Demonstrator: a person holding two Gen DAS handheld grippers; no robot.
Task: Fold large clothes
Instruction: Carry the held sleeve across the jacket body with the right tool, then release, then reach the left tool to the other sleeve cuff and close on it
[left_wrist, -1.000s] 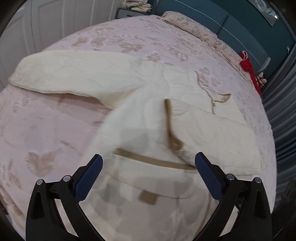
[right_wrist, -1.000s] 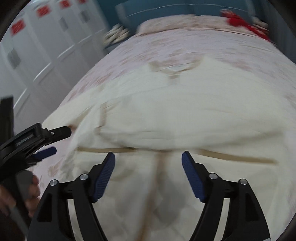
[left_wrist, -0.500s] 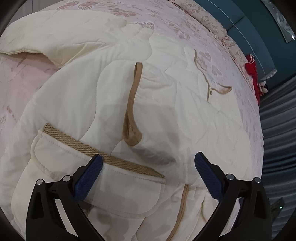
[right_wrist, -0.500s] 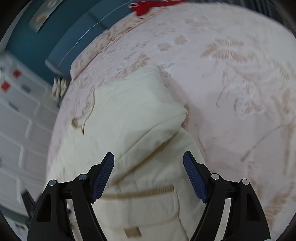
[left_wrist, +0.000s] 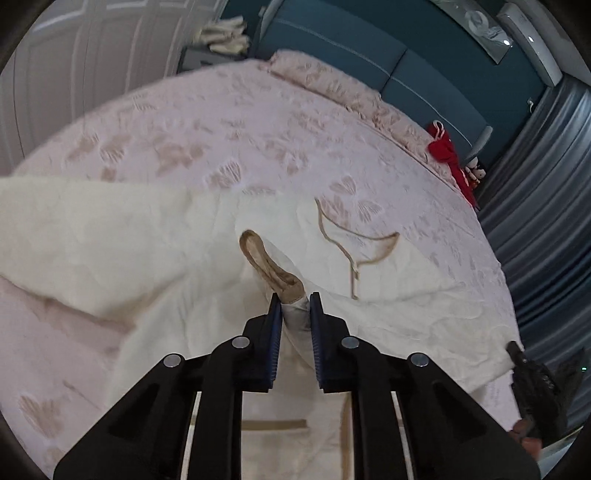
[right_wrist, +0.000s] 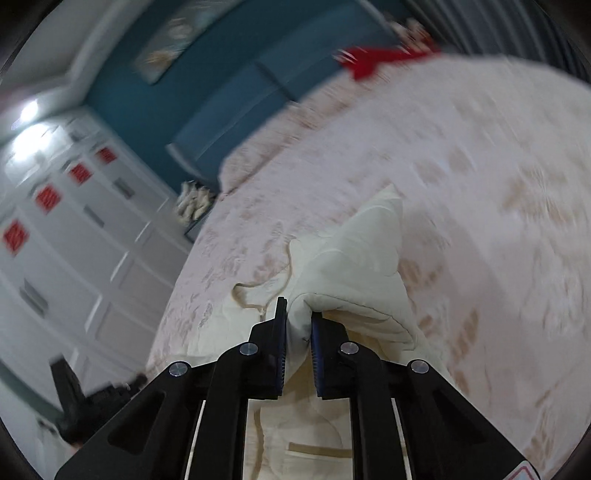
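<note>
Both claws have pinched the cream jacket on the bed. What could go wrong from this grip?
The left claw holds the cream jacket only by its tan-trimmed cuff edge, so the shallow pinch could slip when lifted. The right claw has bunched thick quilting, which may fold unevenly. The left sleeve lies spread out and could drag.

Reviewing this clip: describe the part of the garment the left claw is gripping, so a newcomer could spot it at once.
On the pink floral bed lies a cream quilted jacket. At its middle, the left claw is shut on a tan-trimmed cuff, an open oval loop unlike the thin tan neckline trim beside it.
</note>
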